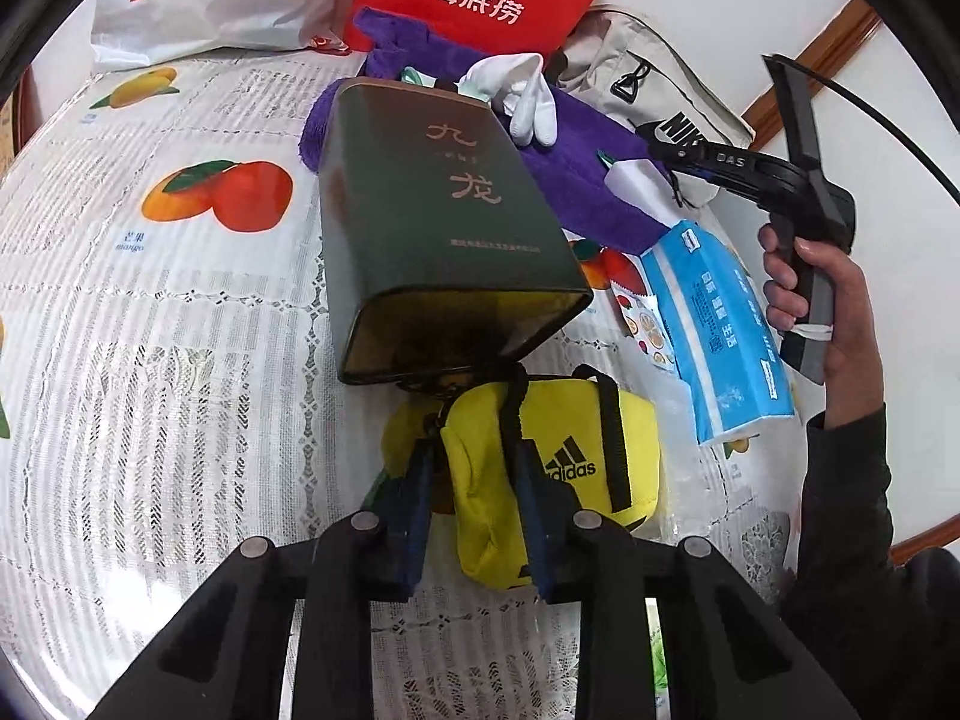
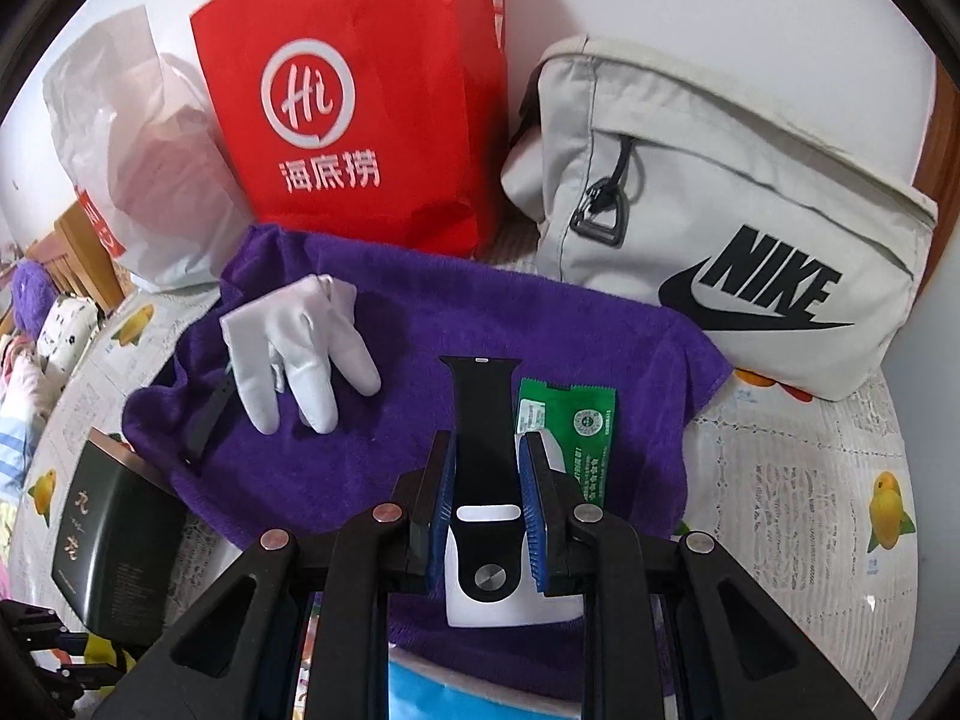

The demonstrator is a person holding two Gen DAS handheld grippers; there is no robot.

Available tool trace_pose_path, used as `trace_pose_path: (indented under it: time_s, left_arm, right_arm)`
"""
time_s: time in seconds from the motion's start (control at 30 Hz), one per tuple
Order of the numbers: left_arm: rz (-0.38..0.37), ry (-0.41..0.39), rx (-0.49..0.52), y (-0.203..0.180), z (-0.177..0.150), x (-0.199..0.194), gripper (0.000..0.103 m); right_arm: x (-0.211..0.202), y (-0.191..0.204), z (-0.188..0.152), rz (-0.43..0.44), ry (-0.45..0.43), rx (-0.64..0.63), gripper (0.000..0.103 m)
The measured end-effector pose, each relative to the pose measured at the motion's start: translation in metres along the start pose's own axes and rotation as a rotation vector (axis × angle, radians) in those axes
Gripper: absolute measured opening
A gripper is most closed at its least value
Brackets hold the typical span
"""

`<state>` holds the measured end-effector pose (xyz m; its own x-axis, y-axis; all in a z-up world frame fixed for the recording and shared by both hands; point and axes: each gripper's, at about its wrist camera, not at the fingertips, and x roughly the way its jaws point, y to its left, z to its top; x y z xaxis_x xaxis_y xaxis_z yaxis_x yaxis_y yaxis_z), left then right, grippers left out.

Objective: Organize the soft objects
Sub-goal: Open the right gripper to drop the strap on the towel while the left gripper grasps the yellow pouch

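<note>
A yellow Adidas pouch (image 1: 576,456) lies on the fruit-print tablecloth (image 1: 150,330), just below a tipped dark green box (image 1: 432,210). My left gripper (image 1: 474,510) is shut on the pouch's left part, its blue pads pressing the fabric. My right gripper (image 2: 487,498) is shut on a black watch strap (image 2: 483,450) with a white backing (image 2: 510,600), over a purple towel (image 2: 420,312). A white glove (image 2: 300,354) and a green sachet (image 2: 576,420) lie on the towel. In the left wrist view a person's hand (image 1: 840,300) holds the right gripper (image 1: 654,165).
A red paper bag (image 2: 360,90), a white plastic bag (image 2: 138,168) and a grey Nike bag (image 2: 720,210) stand behind the towel against the wall. A blue tissue pack (image 1: 720,324) lies to the right of the green box.
</note>
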<state>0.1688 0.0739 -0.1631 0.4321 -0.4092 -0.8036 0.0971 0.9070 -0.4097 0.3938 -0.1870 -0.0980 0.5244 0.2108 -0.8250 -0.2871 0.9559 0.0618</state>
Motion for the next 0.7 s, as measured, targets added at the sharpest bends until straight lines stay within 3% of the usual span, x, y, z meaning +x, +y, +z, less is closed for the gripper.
trace_pose_path:
  time_s: [0.13, 0.23, 0.4, 0.57, 0.63, 0.7]
  left_arm:
    - [0.006, 0.013, 0.008, 0.0, 0.002, 0.001, 0.026]
    - [0.008, 0.032, 0.004, 0.001, 0.004, 0.004, 0.036]
    - [0.019, 0.024, 0.02, -0.002, 0.004, 0.003, 0.046]
    - [-0.009, 0.014, -0.007, 0.001, 0.005, 0.006, 0.042]
    - [-0.015, 0.019, -0.006, 0.002, 0.004, 0.008, 0.029]
    - [-0.02, 0.015, -0.002, 0.002, 0.003, 0.007, 0.029]
  right_arm:
    - [0.008, 0.001, 0.001, 0.01, 0.027, -0.011, 0.021]
    - [0.011, 0.001, 0.003, 0.004, 0.038, -0.014, 0.021]
    - [0.016, -0.003, 0.007, -0.013, 0.06, -0.014, 0.021]
    - [0.025, -0.004, 0.009, -0.023, 0.092, -0.019, 0.022]
    - [0.027, -0.001, 0.01, -0.022, 0.098, -0.036, 0.022]
    - [0.027, 0.001, 0.01, -0.021, 0.101, -0.047, 0.023]
